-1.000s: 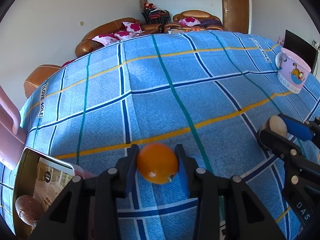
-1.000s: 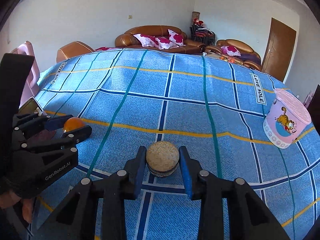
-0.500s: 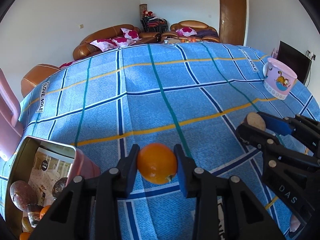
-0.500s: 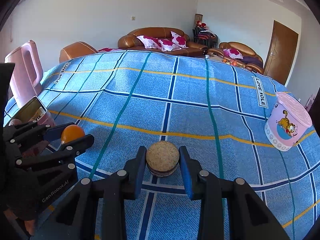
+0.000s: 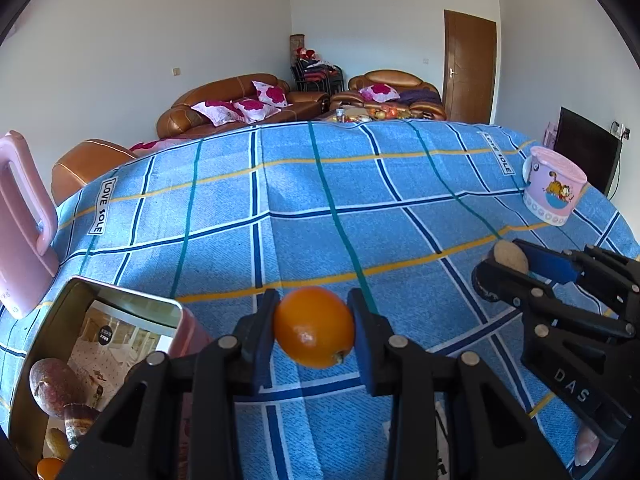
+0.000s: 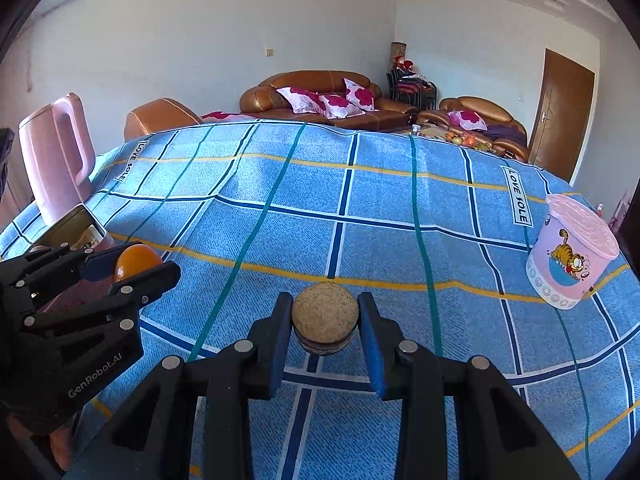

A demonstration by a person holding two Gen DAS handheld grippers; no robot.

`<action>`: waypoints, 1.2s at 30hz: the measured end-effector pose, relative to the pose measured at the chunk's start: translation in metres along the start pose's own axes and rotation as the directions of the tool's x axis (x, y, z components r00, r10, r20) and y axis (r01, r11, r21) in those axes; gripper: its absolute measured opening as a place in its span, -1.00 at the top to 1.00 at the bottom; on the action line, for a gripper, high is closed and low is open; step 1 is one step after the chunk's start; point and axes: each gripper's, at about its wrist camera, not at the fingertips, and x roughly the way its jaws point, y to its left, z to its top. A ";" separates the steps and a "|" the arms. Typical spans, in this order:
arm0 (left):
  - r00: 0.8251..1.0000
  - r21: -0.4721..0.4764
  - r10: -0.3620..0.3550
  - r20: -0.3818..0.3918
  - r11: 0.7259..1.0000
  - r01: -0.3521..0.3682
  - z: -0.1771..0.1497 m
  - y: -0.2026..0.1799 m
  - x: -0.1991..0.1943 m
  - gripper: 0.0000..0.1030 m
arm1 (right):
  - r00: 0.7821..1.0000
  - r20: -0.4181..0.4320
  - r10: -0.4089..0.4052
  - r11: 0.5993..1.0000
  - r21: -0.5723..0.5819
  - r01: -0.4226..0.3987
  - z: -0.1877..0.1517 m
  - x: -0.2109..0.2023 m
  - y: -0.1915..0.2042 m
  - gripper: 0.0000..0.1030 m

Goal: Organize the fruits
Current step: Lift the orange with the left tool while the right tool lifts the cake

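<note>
My left gripper [image 5: 314,330] is shut on an orange [image 5: 314,326] and holds it above the blue checked tablecloth [image 5: 300,208]; the orange also shows in the right wrist view [image 6: 136,264]. My right gripper [image 6: 325,326] is shut on a round tan, rough-skinned fruit [image 6: 325,318], also seen in the left wrist view [image 5: 510,258]. A metal tin [image 5: 64,308] at the lower left holds several fruits, among them a brown-red one [image 5: 52,386]. The tin lies just left of and below my left gripper.
A pink kettle [image 6: 56,152] stands at the table's left edge behind the tin. A pink cartoon-cat tub with lid [image 6: 570,260] stands at the right edge. Sofas [image 6: 320,96] and a door [image 6: 560,112] lie beyond the table.
Both grippers have risen and pulled back with their fruits still held. The tin and its fruits have come further into the left wrist view.
</note>
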 end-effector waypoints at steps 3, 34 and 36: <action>1.000 -0.012 0.004 0.024 1.000 -0.003 0.000 0.003 -0.004 0.29 | 1.000 0.026 -0.001 1.000 0.002 0.001 0.000 -0.005 0.000 0.32; 0.982 -0.042 0.041 0.184 0.999 -0.034 -0.007 0.009 -0.035 0.29 | 0.983 0.185 -0.005 1.000 0.005 0.004 -0.004 -0.033 -0.001 0.32; 0.981 -0.042 0.042 0.191 0.999 -0.035 -0.007 0.009 -0.037 0.29 | 0.981 0.193 -0.005 1.000 0.006 0.004 -0.004 -0.034 -0.001 0.32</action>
